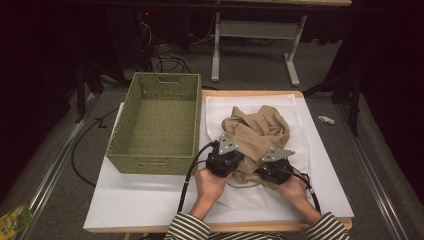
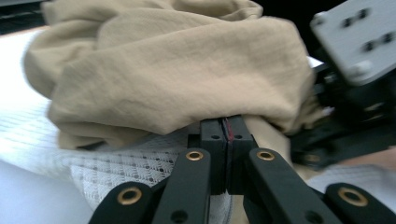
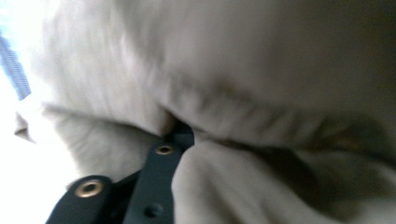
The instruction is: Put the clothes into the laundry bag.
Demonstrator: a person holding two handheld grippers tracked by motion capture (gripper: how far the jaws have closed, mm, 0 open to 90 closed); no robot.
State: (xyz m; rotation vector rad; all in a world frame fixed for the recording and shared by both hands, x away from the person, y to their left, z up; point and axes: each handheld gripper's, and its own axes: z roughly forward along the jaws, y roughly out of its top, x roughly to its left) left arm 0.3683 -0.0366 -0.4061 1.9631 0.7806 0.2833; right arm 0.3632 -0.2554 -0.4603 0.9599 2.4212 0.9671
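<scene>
While the tan cloth (image 1: 257, 131) lies crumpled in a heap on the white mesh sheet (image 1: 215, 107), both grippers work at the heap's near edge. That heap sits just right of the woven basket (image 1: 159, 120), apart from the basket's wall, with the mesh sheet spread under it on the white tabletop (image 1: 140, 197).

In the high view, the left gripper (image 1: 226, 159) sits at the near left edge of the cloth, held in the person's left hand (image 1: 210, 184). Seen from the left gripper view, the left gripper (image 2: 227, 135) has its two black jaws pressed together, with only a thin reddish line between the pads. Their tips reach the lower hem of the cloth, where the fabric meets the mesh sheet; whether a fold is pinched between them cannot be told.

At the near right edge of the cloth is the right gripper (image 1: 274, 169), held in the right hand (image 1: 294, 192), its grey plate tilted over the fabric. From the right gripper view, the picture is blurred: one black jaw rises from below and its tip is buried in a crease of the cloth (image 3: 261, 93), while folds cover the other jaw. How wide this pair stands cannot be told.

Striped sleeves (image 1: 187, 227) enter at the near edge of the tabletop, below the cloth.
</scene>
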